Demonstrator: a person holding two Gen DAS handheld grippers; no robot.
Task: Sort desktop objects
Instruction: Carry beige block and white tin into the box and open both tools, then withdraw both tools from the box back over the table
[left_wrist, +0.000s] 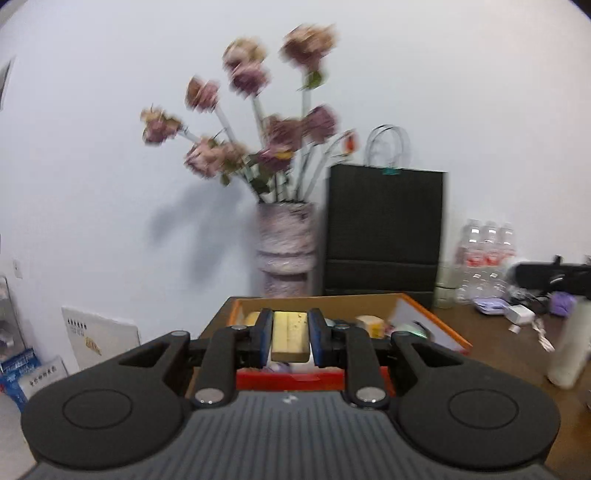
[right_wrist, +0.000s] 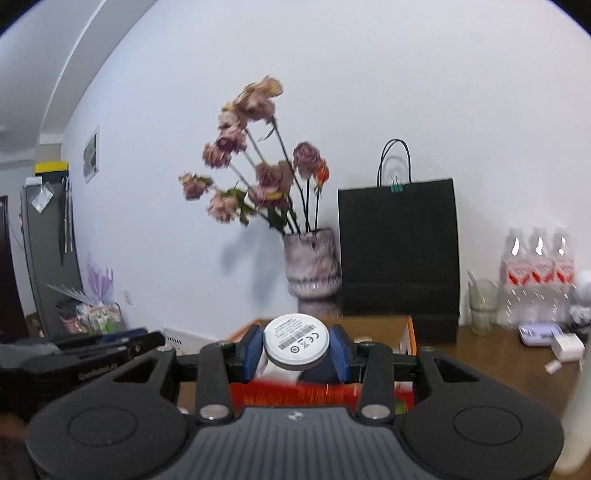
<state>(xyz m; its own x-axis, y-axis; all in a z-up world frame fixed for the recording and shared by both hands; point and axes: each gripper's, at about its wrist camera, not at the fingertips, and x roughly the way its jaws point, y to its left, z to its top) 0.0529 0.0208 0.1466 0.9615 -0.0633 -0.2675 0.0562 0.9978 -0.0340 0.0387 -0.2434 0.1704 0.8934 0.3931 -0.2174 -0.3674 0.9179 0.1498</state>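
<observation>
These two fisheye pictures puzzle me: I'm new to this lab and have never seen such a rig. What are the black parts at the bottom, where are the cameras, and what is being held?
The black parts are hand-held grippers, one in each of a person's hands, each with a camera looking along its two fingers. The left gripper is shut on a yellowish block. The right gripper is shut on a white round disc with a printed label. Below both sits an open orange box of small items on a brown table. Behind stand a vase of dried flowers, a black paper bag and water bottles.
</observation>
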